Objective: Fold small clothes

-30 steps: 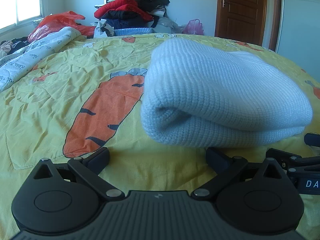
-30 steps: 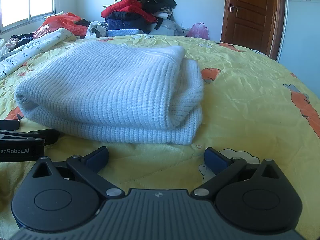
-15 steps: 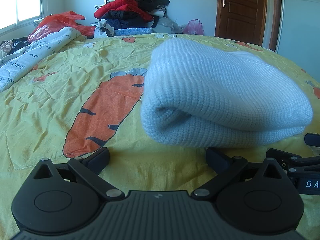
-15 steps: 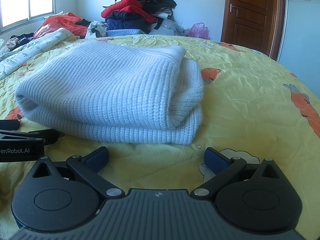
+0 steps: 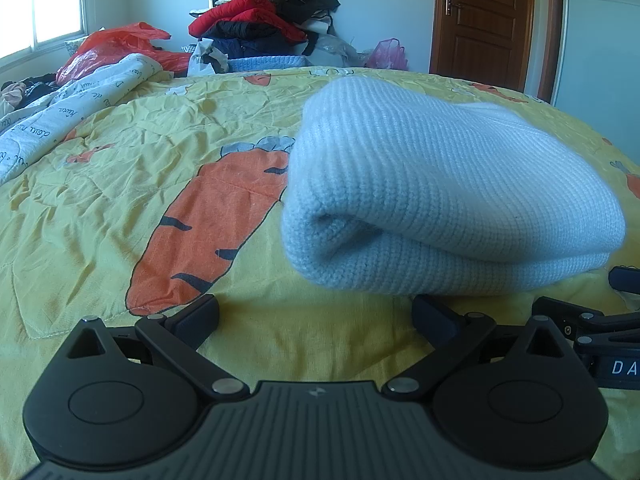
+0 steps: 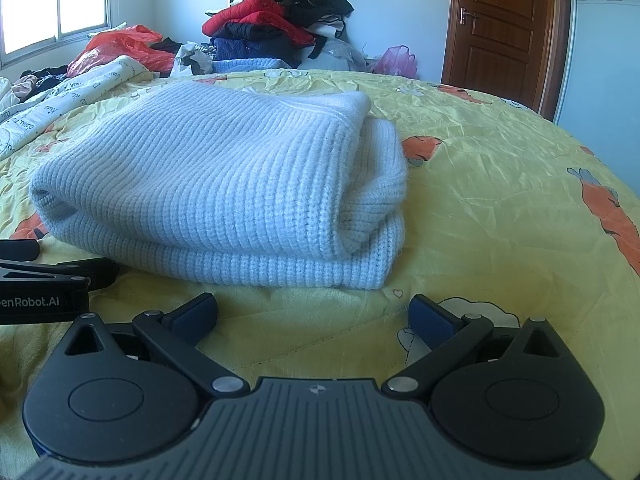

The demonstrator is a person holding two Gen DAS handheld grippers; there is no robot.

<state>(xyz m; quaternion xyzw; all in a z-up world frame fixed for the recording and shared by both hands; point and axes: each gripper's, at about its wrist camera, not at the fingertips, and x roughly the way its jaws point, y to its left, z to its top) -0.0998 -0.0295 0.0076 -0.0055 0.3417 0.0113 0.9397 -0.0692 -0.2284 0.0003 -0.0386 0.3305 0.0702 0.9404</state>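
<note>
A pale blue knitted sweater [image 5: 440, 200] lies folded in a thick bundle on the yellow carrot-print bedspread [image 5: 120, 200]. It also shows in the right wrist view [image 6: 224, 192], with its folded edges toward the right. My left gripper [image 5: 316, 314] is open and empty, resting low just in front of the sweater's left end. My right gripper [image 6: 312, 314] is open and empty, just in front of the sweater's right end. Each gripper shows at the edge of the other's view, the right one [image 5: 600, 320] and the left one [image 6: 48, 280].
A heap of red and dark clothes [image 5: 264, 28] stands at the far side of the bed. A white printed quilt [image 5: 60, 116] and a red plastic bag [image 5: 116, 44] lie at the far left. A brown door [image 5: 488, 20] is at the back right.
</note>
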